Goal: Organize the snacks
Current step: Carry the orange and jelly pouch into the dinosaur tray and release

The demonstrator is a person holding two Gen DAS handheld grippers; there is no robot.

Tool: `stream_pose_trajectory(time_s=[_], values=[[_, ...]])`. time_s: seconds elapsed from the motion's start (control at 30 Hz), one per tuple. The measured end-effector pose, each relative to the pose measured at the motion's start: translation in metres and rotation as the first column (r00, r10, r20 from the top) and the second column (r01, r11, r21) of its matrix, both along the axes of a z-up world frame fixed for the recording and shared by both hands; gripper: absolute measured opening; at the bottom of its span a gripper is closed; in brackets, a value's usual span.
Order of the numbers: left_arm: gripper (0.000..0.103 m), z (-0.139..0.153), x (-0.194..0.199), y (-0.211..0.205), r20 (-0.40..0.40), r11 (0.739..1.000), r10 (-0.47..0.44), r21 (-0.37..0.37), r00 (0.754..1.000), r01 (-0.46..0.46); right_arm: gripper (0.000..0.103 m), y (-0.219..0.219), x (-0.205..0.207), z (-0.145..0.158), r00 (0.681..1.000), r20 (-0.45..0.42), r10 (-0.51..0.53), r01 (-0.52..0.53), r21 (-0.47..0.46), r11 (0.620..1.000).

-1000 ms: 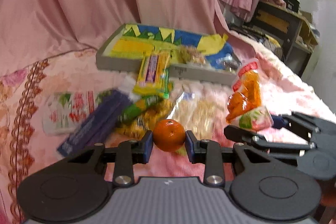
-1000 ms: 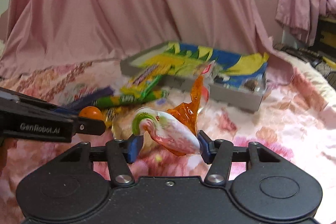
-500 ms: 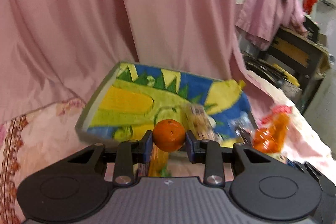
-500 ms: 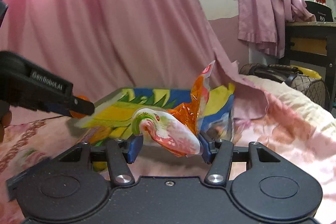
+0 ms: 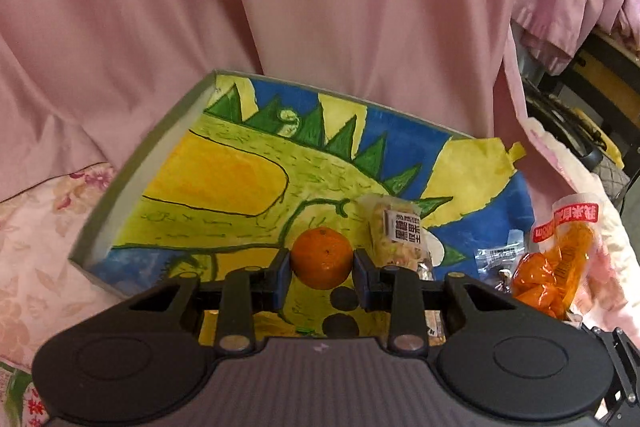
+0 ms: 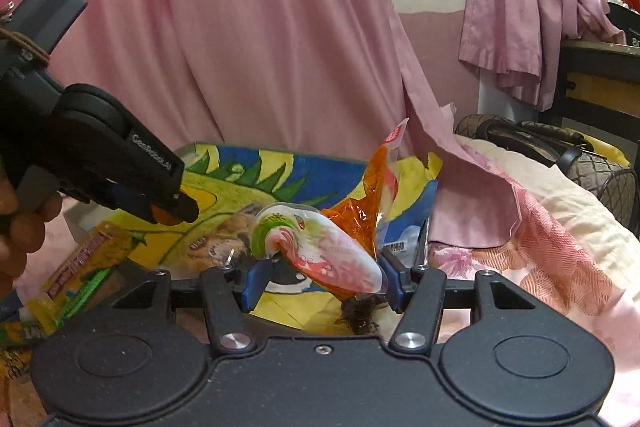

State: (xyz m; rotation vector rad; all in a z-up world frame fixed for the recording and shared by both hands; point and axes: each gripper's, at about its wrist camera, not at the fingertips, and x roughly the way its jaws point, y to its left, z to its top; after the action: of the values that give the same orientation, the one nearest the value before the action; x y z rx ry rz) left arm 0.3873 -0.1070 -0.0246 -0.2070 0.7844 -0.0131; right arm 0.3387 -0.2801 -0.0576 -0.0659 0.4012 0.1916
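Left gripper: jaws clamped on the orange, held above the tray.
Right gripper: jaws clamped on the snack packets, over the tray's near right corner.
Tray: holds a wrapped snack bar, on the bed.

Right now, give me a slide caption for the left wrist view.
Left gripper holds a small round orange mandarin over the shallow grey box with its painted dinosaur lining.

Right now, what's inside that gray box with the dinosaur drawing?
The box holds a clear snack pack and a dark wrapper. The grippers hide its near end.
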Motion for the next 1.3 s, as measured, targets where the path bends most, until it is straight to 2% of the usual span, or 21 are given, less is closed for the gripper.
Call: stream_pose_trajectory(time_s=[0.17, 0.27, 0.6, 0.67, 0.73, 0.87, 0.97, 1.03, 1.17, 1.3], values=[[0.036, -0.006, 0.005, -0.005, -0.031, 1.000, -0.013, 0.020, 0.999, 0.014, 0.062, -0.001, 0.004, -0.004, 1.000, -0.029, -0.004, 0.004, -0.005, 1.000], [0.036, -0.009, 0.006, -0.007, -0.049, 1.000, -0.013, 0.027, 0.999, 0.015, 0.066, 0.001, 0.004, -0.005, 1.000, -0.029, 0.005, -0.006, -0.015, 1.000], [0.037, -0.008, 0.006, -0.010, -0.053, 0.999, -0.019, 0.035, 0.998, 0.021, 0.077, 0.002, 0.004, -0.005, 1.000, -0.029, 0.011, -0.011, -0.013, 1.000], [0.042, -0.006, 0.004, -0.008, -0.050, 1.000, -0.016, 0.021, 0.999, 0.017, 0.079, 0.001, 0.004, -0.005, 0.999, -0.033, 0.011, -0.011, -0.007, 1.000], [0.051, -0.004, 0.001, -0.007, -0.042, 1.000, -0.014, 0.010, 0.999, 0.015, 0.080, 0.000, 0.004, -0.004, 0.999, -0.035, 0.010, -0.010, 0.004, 1.000], [0.058, 0.004, -0.007, -0.003, -0.021, 1.000, -0.009, -0.004, 1.000, 0.009, 0.091, -0.001, 0.001, 0.000, 1.000, -0.022, 0.011, -0.010, 0.024, 1.000], [0.069, 0.011, -0.015, 0.003, 0.006, 1.000, 0.006, -0.023, 1.000, -0.006, 0.097, 0.000, -0.004, 0.005, 1.000, 0.004, 0.013, -0.013, 0.032, 0.999], [0.077, 0.017, -0.022, 0.008, 0.028, 0.999, 0.012, -0.036, 1.000, -0.011, 0.098, 0.001, -0.009, 0.009, 1.000, 0.021, 0.012, -0.013, 0.039, 0.999], [0.084, 0.028, -0.040, 0.019, 0.083, 0.999, 0.012, -0.036, 0.996, -0.009, 0.100, -0.002, -0.022, 0.020, 0.998, 0.059, -0.004, 0.000, 0.070, 0.998], [0.093, 0.041, -0.068, 0.032, 0.152, 0.999, 0.024, -0.029, 0.988, -0.020, 0.102, -0.011, -0.046, 0.032, 0.993, 0.108, -0.044, 0.027, 0.148, 0.989]])
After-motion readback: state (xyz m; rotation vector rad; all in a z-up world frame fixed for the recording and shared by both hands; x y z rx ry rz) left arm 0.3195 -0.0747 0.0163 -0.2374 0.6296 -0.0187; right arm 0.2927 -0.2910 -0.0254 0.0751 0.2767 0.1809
